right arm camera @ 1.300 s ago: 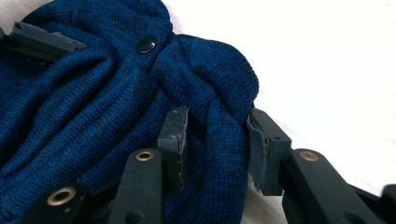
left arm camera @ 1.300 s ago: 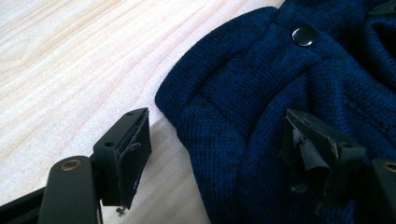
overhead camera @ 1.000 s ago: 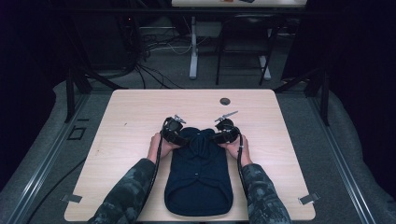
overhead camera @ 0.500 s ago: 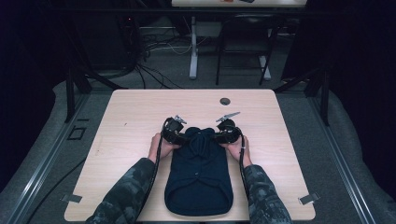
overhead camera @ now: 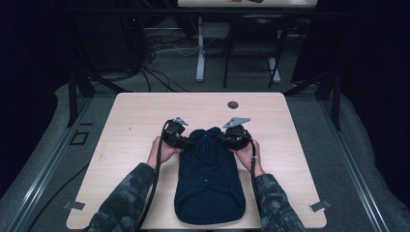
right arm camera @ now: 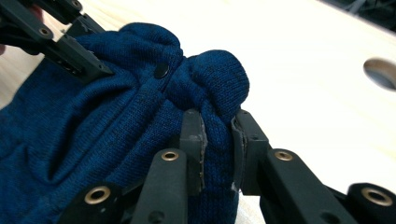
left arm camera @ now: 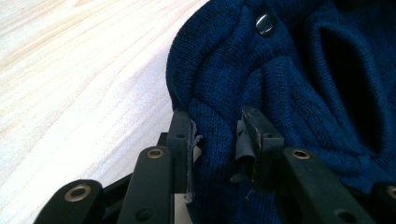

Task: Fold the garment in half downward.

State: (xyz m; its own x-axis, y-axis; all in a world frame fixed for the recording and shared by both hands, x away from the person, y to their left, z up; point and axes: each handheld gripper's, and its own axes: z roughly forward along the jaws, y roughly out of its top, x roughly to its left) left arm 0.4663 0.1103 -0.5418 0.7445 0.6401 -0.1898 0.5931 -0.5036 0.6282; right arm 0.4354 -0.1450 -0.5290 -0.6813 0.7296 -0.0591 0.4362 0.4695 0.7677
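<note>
Both grippers now closer together than 1 second ago, top of sweater (overhead camera: 209, 181) bunched higher between them. Sweater: dark blue knit, lower centre of high view, on wooden table (overhead camera: 140, 116), hem near bottom edge. Left gripper (overhead camera: 186, 142) at sweater's upper left, jaws pinching fold of knit. Right gripper (overhead camera: 223, 139) at upper right, jaws clamped on rounded fold. Snap button (right arm camera: 161, 70) near bunched folds. Round hole (overhead camera: 233, 105) in table, above right gripper.
</note>
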